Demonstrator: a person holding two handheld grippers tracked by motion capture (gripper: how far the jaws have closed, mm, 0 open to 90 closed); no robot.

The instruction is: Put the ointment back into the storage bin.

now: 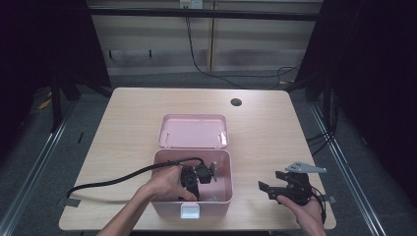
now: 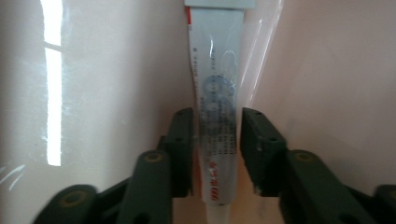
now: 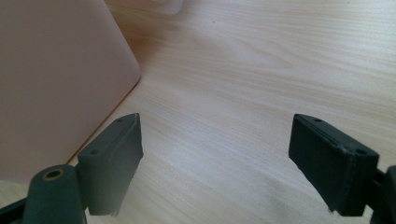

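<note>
our left gripper reaches down inside the pink box, with our left hand wrapped around its body. in the left gripper view a white tube with blue and red print lies lengthwise between the jaws; there is a thin gap on each side, so the pads stand slightly parted and do not press on it. the tube rests on the pale pink floor of the box, partly inside clear wrapping. the gripper's black cable trails off to the left over the table.

the box's lid lies flat and open behind the box, touching its far edge.

our right gripper sits well apart to the right of the box, held low by our right hand. in the right gripper view its jaws are spread wide over bare wood, with the box's rounded corner near the left jaw.
</note>
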